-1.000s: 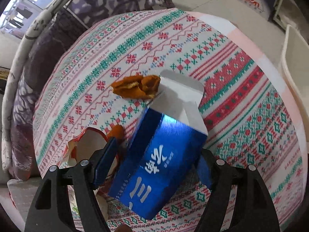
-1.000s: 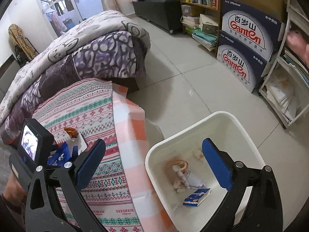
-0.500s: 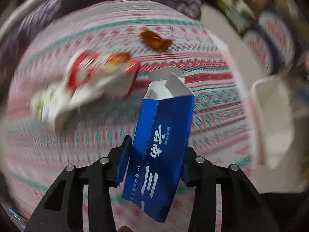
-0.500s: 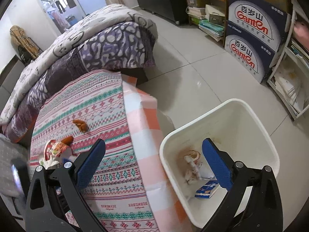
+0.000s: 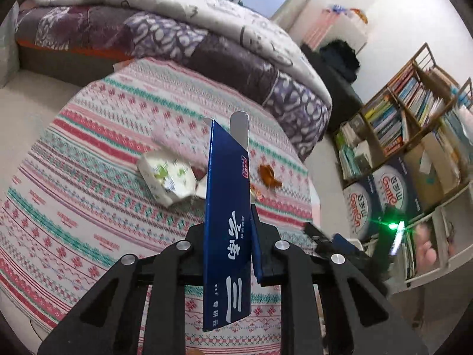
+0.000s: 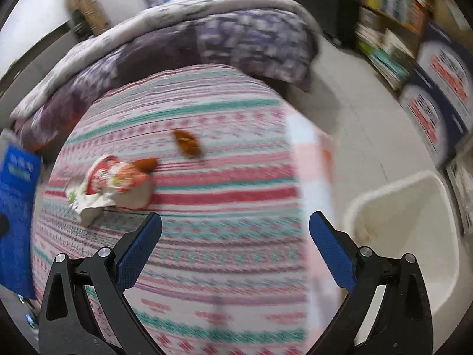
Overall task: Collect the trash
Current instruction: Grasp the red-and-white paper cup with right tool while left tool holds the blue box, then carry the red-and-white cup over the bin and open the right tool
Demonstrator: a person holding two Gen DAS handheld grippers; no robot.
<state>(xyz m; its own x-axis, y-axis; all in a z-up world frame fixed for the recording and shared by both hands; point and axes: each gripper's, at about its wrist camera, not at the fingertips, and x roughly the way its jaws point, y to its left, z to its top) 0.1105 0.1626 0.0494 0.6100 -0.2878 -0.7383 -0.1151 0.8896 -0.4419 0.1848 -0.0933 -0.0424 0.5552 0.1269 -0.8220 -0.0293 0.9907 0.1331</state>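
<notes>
On the counter [image 6: 207, 266] with its striped patterned cloth lie a crumpled red-and-white wrapper [image 6: 118, 183] and a brown peel scrap [image 6: 187, 145]. A white plastic bin [image 6: 414, 207] stands beside it. The left claw [image 5: 229, 236], angled downward, is closing on a flattened blue carton [image 5: 226, 222], held above the counter. The right claw [image 6: 235, 236] is apart, empty.

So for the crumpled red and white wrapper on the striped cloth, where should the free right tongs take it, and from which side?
From above, tips down, across the raised crumpled body of the wrapper, not the flat edges. It lies low on the tablecloth, bunched highest at its near right, so that hump probably gives the pads most to bite on. The right tongs hang open and empty close by.
</notes>
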